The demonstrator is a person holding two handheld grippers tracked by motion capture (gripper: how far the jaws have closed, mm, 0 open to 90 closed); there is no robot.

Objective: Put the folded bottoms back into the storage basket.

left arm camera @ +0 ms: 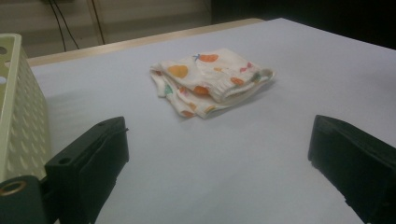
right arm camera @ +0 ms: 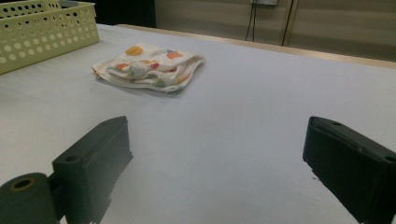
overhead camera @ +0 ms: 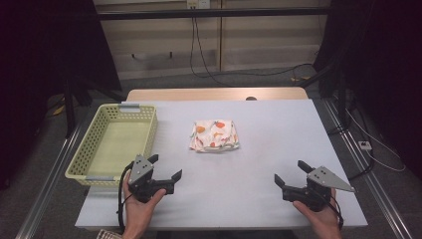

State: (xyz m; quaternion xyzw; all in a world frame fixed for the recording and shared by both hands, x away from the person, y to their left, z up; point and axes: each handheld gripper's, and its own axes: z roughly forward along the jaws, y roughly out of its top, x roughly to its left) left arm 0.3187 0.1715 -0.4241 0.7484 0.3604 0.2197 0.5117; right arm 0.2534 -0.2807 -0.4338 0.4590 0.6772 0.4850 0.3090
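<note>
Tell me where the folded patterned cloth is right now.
In the high view the folded cloth lies flat near the middle of the white table, just right of the yellow basket, ahead of both open grippers and touching neither.

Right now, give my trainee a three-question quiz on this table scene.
1. True or false: the folded cloth lies inside the yellow basket.
2. How do the left gripper and right gripper stand? A) both open, nothing held B) both shut on the cloth C) one open, one shut
3. On which side of the cloth, in the high view, is the basket?

Key: 1 false, it lies on the table; 2 A; 3 left.
</note>
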